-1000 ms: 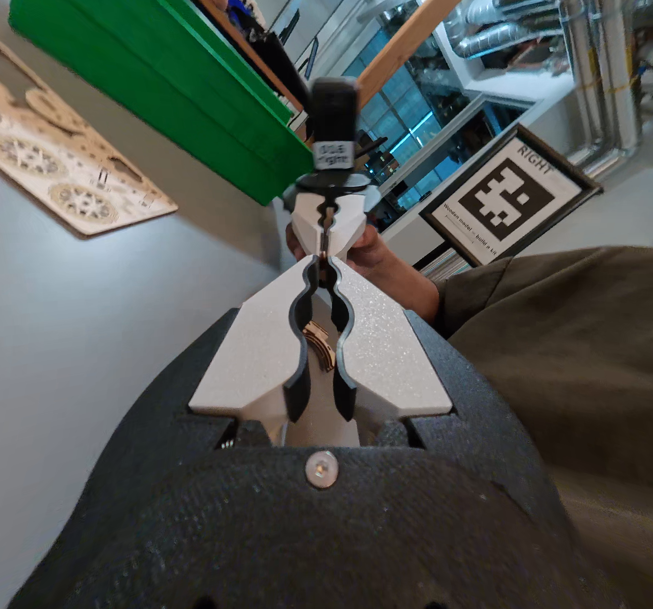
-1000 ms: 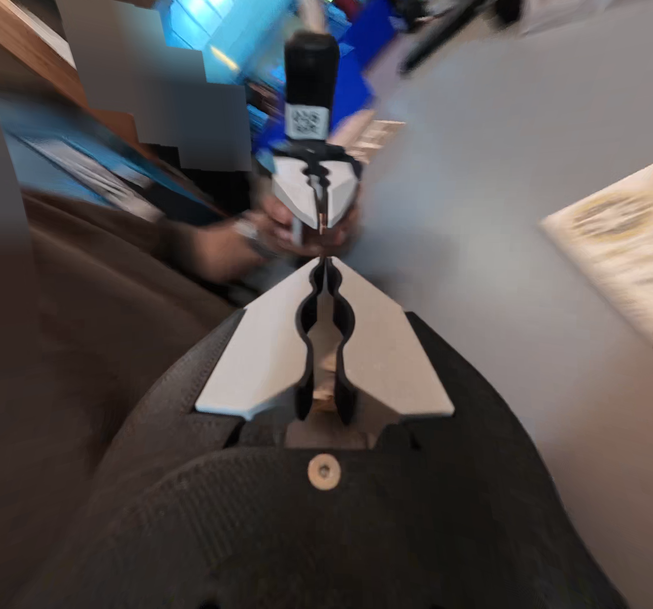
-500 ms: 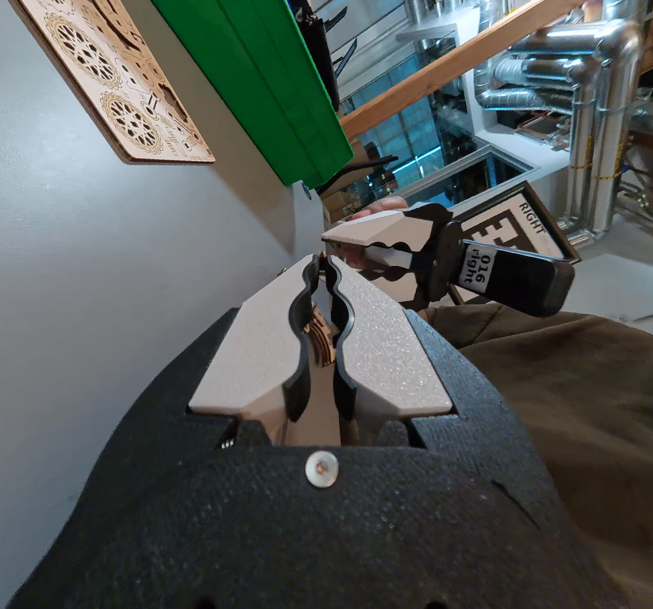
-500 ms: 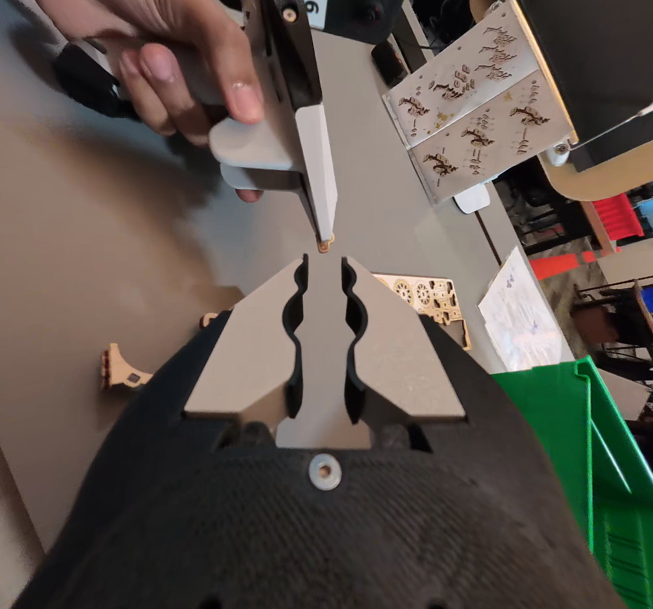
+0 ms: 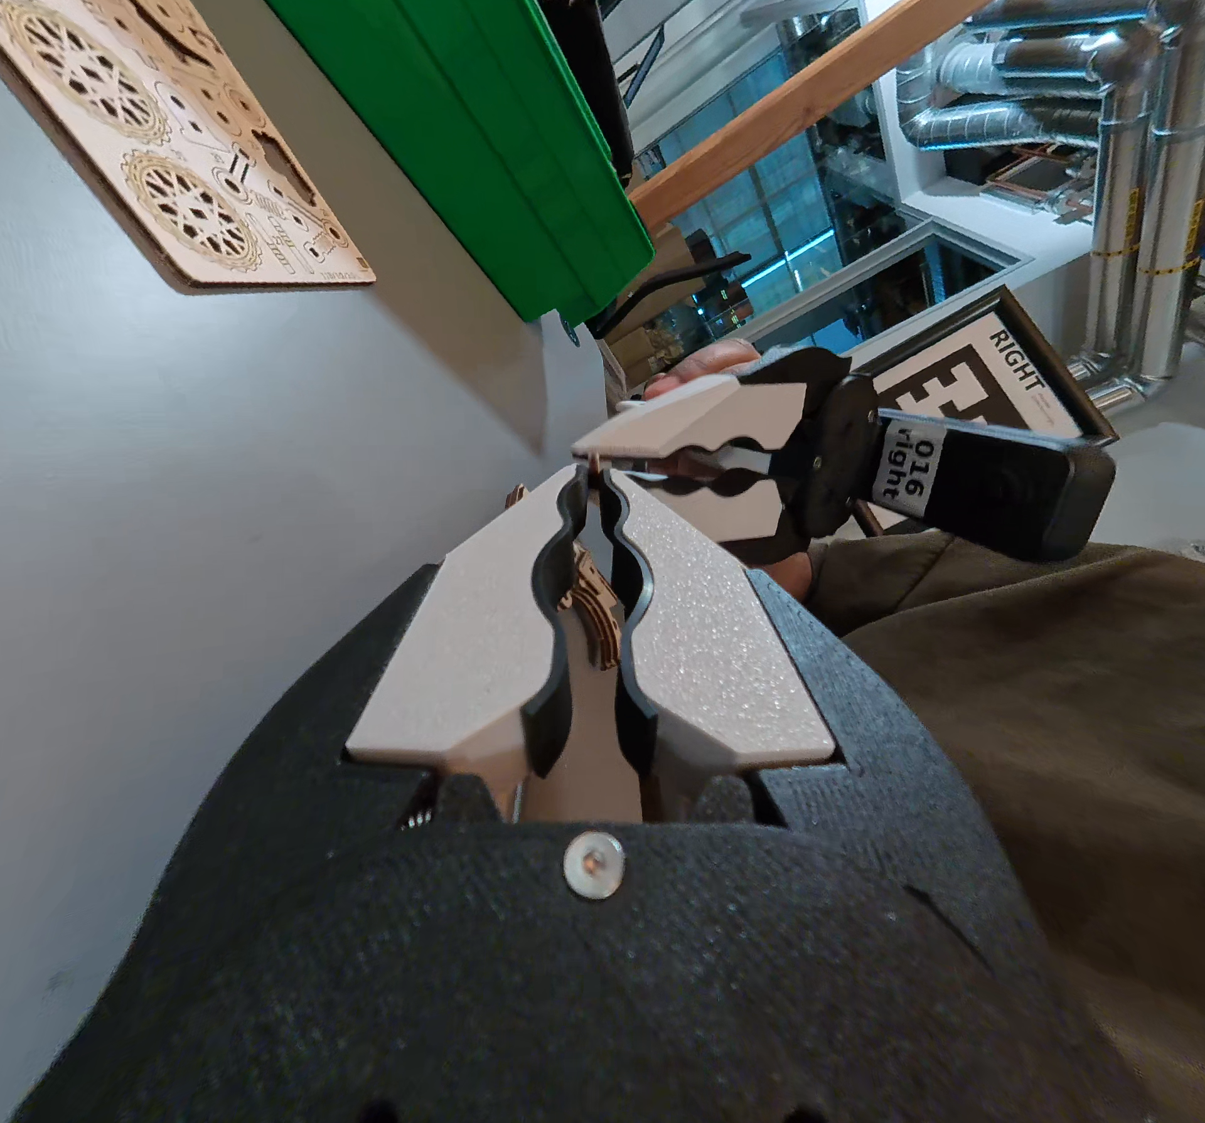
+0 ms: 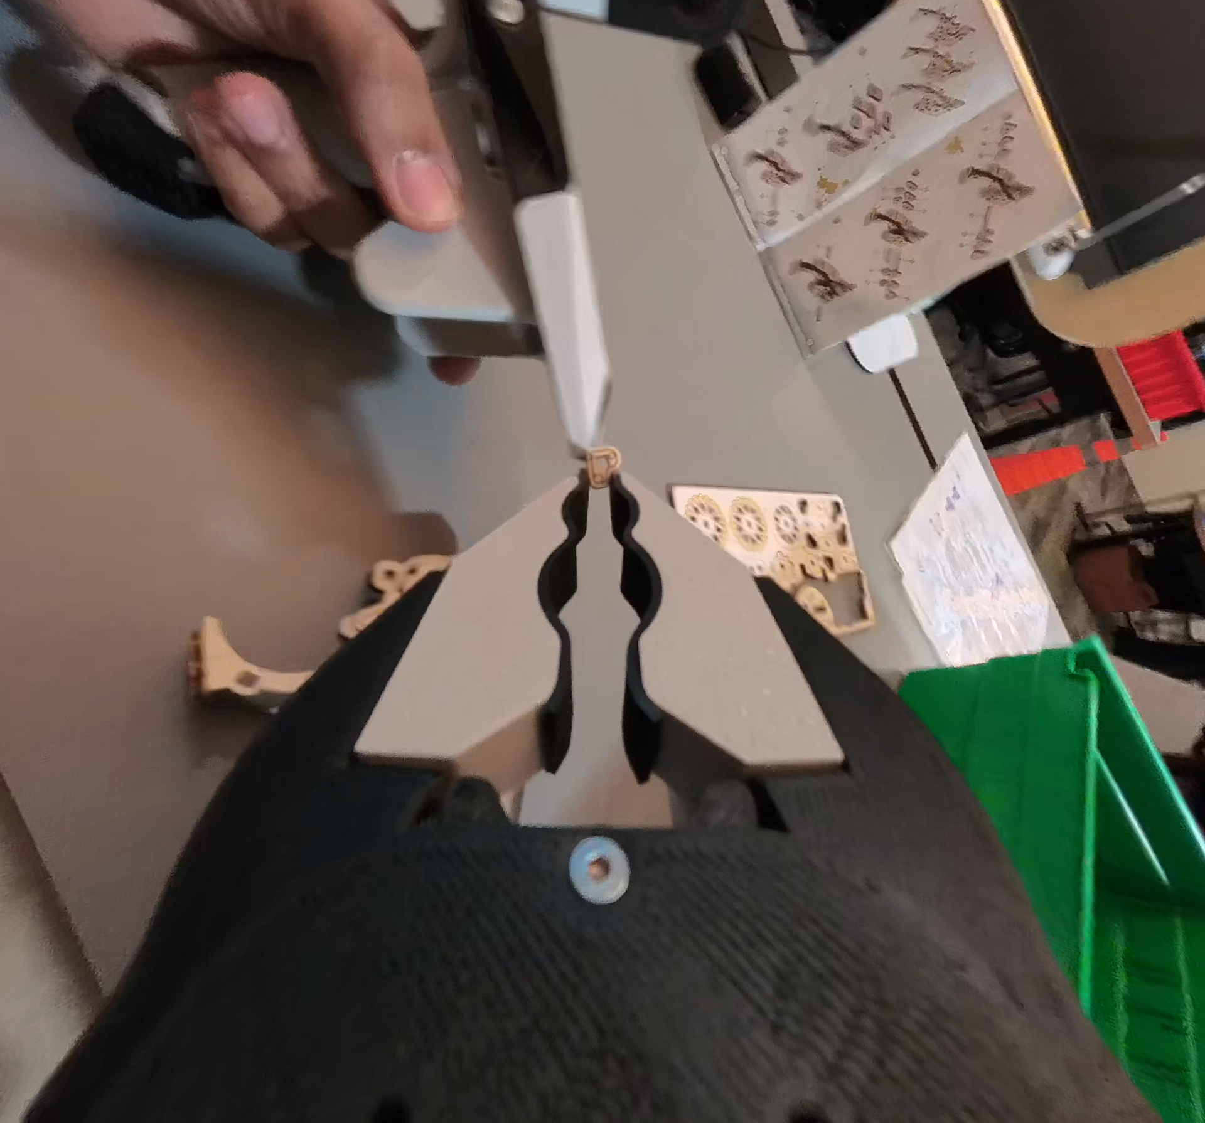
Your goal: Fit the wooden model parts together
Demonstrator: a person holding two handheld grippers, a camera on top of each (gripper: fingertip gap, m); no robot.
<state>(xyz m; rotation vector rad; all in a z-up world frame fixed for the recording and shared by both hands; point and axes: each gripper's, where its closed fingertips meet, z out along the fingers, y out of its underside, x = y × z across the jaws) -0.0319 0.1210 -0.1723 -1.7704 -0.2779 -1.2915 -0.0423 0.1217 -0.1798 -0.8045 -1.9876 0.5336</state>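
The small square wooden tab sits right at the tips of the right gripper, whose jaws are nearly pressed together and appear to pinch its lower edge; the tip of the left gripper comes down onto the same tab from beyond, so whether one or both hold it cannot be told for certain. In the left wrist view the left gripper has its jaws drawn close, with a thin dark sliver of wood between the tips, and a curved layered wooden piece shows in the gap further back between the jaws, seemingly beneath them. The right gripper crosses just ahead of those tips, turned sideways. Holding the two tools tip to tip at an angle likely lets the tab be passed or pressed onto its mate while both wrist cameras keep the joint in sight. Left of the right jaws, loose curved wooden parts lie on the grey table; beyond and right of the jaws lies the laser-cut plywood sheet, with the green bin further right. A hand grips the left tool's handle.
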